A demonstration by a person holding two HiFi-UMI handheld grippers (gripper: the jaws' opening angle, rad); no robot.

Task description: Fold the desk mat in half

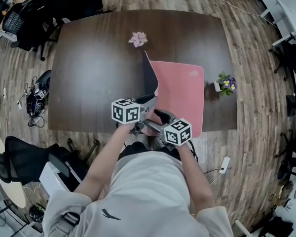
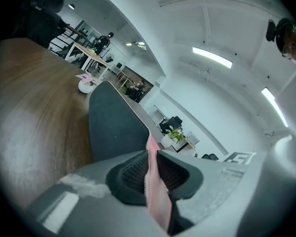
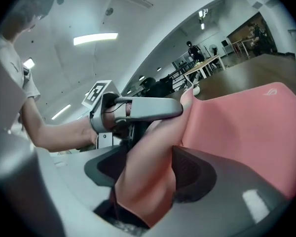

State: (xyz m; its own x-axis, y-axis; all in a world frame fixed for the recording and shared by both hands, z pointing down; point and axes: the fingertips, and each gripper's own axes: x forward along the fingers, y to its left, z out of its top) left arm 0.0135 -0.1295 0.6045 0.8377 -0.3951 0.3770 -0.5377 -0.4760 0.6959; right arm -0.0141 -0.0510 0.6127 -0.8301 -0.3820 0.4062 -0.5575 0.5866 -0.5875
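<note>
Pink desk mat [image 1: 180, 93] has its edge pinched in both hand-held grippers [image 2: 150, 168] [image 3: 148, 177].

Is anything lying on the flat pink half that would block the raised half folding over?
Nothing visible. The desk mat has a bare flat half; the potted plant stands on the table beside it.

In the head view the left gripper [image 1: 147, 101] and right gripper [image 1: 164, 116] cover the near corner of the mat [image 1: 180, 90], and its logo [image 1: 193, 73] is too small to read. In the left gripper view the mat's dark underside [image 2: 113, 127] hides most of its pink face.
</note>
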